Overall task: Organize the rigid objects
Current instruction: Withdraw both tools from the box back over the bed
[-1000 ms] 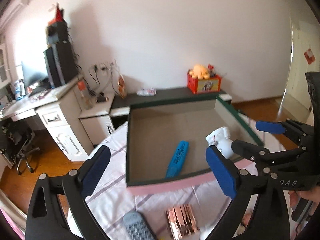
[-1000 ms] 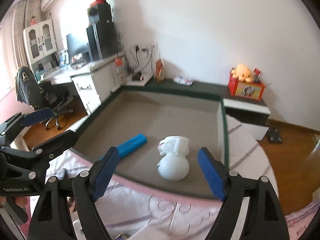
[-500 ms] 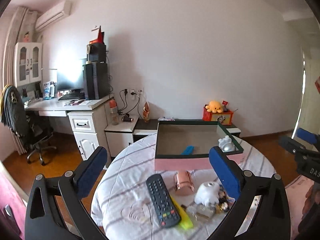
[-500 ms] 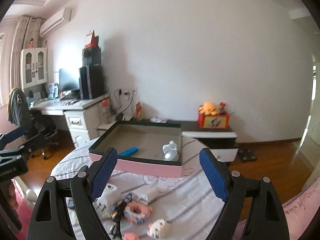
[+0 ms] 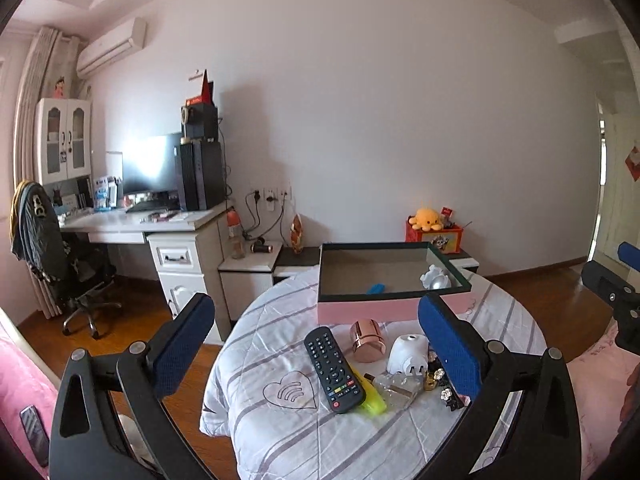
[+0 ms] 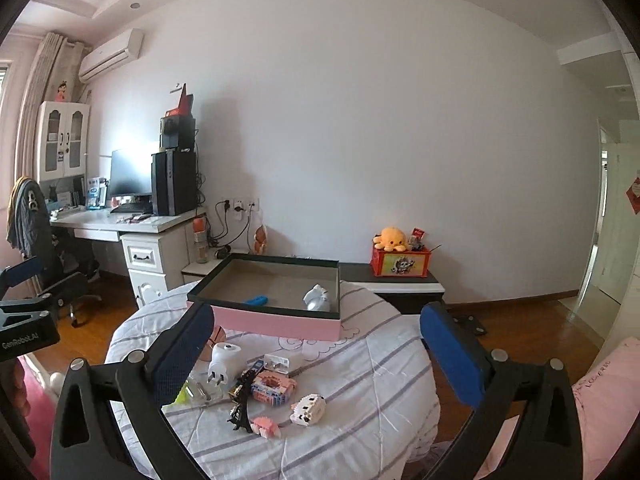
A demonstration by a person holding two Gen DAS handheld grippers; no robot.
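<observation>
Both grippers are held wide and empty: left gripper (image 5: 316, 352), right gripper (image 6: 316, 350), its jaws just opened further. The black plastic remote control (image 5: 334, 368) lies at 6 o'clock of the pink-sided cardboard box (image 5: 392, 310). Judged light, stiff, slippery; best grasped across its narrow flanks.

The box (image 5: 394, 307) sits at the far side of the table (image 5: 280, 432). In the box, a figure (image 5: 435, 279) lies at the right and a bar (image 5: 376, 289) left of it. Before the box lie a remote (image 5: 333, 368), a cup (image 5: 366, 340) and a plug (image 5: 407, 358). Behind the box stands a low cabinet (image 6: 394, 282); left of it, a desk (image 5: 160, 224).
</observation>
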